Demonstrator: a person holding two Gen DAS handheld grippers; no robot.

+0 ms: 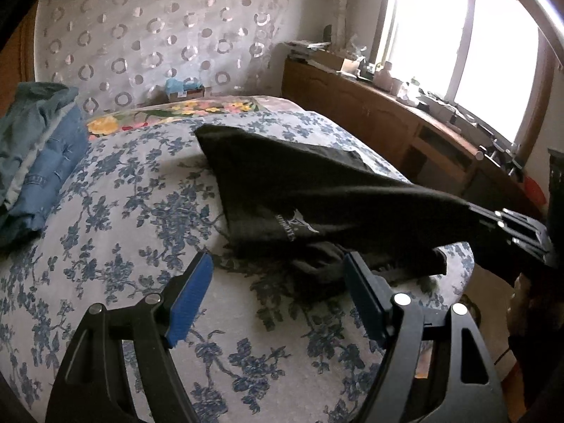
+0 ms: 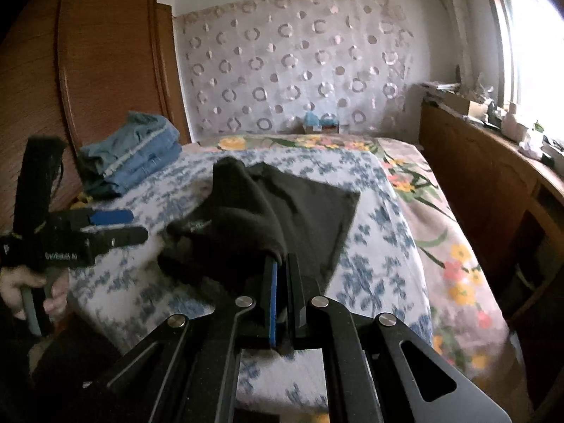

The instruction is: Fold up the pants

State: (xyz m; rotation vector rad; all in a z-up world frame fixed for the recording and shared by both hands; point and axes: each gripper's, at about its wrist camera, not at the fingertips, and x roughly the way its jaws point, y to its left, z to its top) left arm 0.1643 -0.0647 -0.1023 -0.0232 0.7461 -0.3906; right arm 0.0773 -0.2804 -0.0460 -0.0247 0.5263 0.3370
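Observation:
Black pants point(image 1: 299, 183) with a small white logo lie on the blue-flowered bedspread point(image 1: 105, 232). Their near end is pulled up off the bed to the right. My right gripper point(image 2: 280, 264) is shut on that lifted edge of the black pants point(image 2: 268, 208), and the cloth stretches away from its blue pads. In the left wrist view the right gripper point(image 1: 493, 216) shows at the right edge with the cloth in it. My left gripper point(image 1: 278, 264) is open above the bedspread, just short of the bunched near end of the pants, with nothing between its fingers. The right wrist view shows the left gripper point(image 2: 135, 225), held by a hand point(image 2: 21, 285).
A stack of folded blue jeans and clothes point(image 1: 38, 162) sits at the bed's far left. A flowered pink sheet point(image 2: 440, 218) covers the bed's right side. A wooden sideboard point(image 1: 405, 127) with clutter runs under the window. A wooden wardrobe point(image 2: 105, 60) stands behind the stack.

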